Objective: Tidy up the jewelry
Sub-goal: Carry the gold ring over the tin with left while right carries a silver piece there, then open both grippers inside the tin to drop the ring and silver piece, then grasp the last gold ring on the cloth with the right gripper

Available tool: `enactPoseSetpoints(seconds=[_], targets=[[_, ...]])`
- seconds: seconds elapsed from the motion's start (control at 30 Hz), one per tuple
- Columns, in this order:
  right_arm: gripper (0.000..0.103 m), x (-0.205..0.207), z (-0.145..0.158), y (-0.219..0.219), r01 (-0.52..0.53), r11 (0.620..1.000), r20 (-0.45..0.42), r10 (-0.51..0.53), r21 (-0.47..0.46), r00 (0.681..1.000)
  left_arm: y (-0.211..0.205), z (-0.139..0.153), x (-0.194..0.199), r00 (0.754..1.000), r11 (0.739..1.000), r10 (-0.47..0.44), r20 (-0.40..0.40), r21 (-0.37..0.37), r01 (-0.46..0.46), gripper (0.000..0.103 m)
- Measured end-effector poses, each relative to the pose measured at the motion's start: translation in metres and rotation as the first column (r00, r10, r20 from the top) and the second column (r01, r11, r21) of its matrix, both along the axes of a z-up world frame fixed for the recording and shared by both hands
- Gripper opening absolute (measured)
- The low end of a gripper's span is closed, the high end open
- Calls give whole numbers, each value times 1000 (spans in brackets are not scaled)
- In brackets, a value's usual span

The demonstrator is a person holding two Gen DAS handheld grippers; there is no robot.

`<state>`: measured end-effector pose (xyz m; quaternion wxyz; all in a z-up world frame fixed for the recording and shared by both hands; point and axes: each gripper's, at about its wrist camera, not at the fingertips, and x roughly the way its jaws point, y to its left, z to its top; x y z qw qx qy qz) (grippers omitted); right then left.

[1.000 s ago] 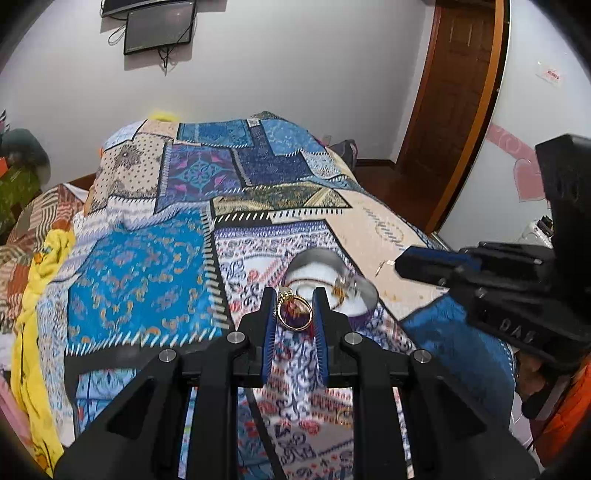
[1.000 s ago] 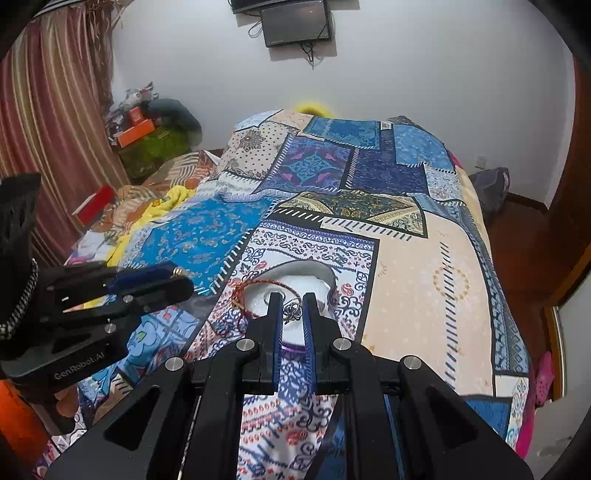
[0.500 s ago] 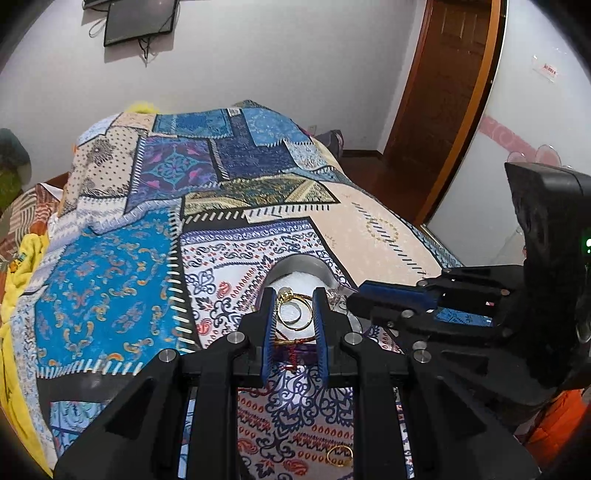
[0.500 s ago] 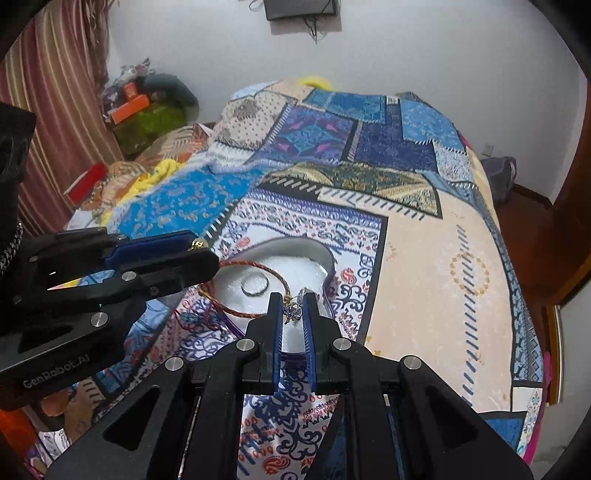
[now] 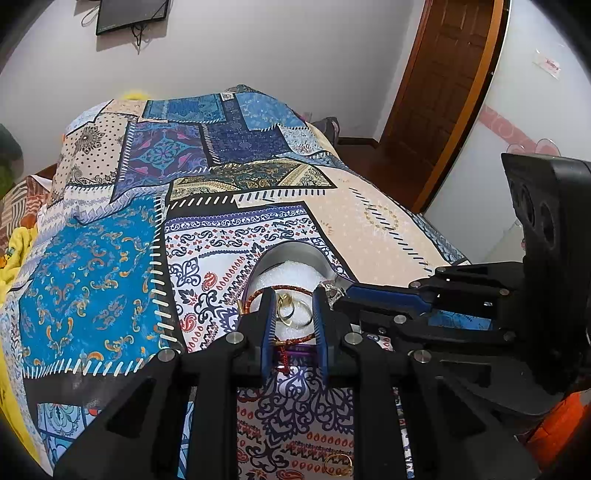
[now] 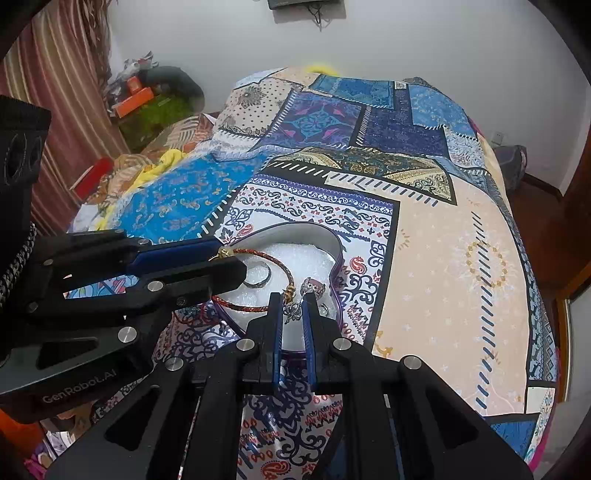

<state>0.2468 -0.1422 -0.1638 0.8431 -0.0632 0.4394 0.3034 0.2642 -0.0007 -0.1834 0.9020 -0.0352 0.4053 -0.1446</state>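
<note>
A heart-shaped box [image 5: 291, 254] [image 6: 334, 243] with white foam lining lies on the patchwork bedspread. In it are a red braided bracelet [image 6: 258, 254] [image 5: 266, 293], a silver ring [image 6: 258, 275] and a stone piece [image 6: 314, 286]. My left gripper [image 5: 293, 314] hangs over the box with jaws slightly apart; gold rings [image 5: 295, 312] lie on the foam between them. My right gripper [image 6: 293, 308] is shut on a small silver ornament [image 6: 293, 309] over the box's right side. A gold ring [image 5: 338, 463] lies on the bedspread near me.
The bed [image 6: 443, 240] fills both views. Clutter and a striped curtain [image 6: 44, 92] stand left of it. A wooden door [image 5: 443, 92] stands right. A screen [image 5: 129, 14] hangs on the far wall.
Both grippers have moved forward and down over the box. The left gripper's gold rings have gone from its grip to the foam, and its jaws have parted slightly. The right keeps its ornament.
</note>
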Motion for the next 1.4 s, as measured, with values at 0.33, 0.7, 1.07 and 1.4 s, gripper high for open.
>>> enactPoseSetpoints(seconds=[0.33,0.7,1.07,1.4], targets=[[10,-5,4,5,-11,999,36,13,-43,999,1,8,-8,1000,1000,8,21,13,-8,18],[17,-18,22,3,9,999,62,-6,-46,998,13,28,-32,997,999,46,56,27,-47,18],[17,-48,49,0,23,999,105,-21,-23,994,24,45,-69,993,994,92,79,51,-96,22],[18,-79,31,12,-28,998,38,30,-49,999,48,38,-107,985,983,168,48,66,-171,34]])
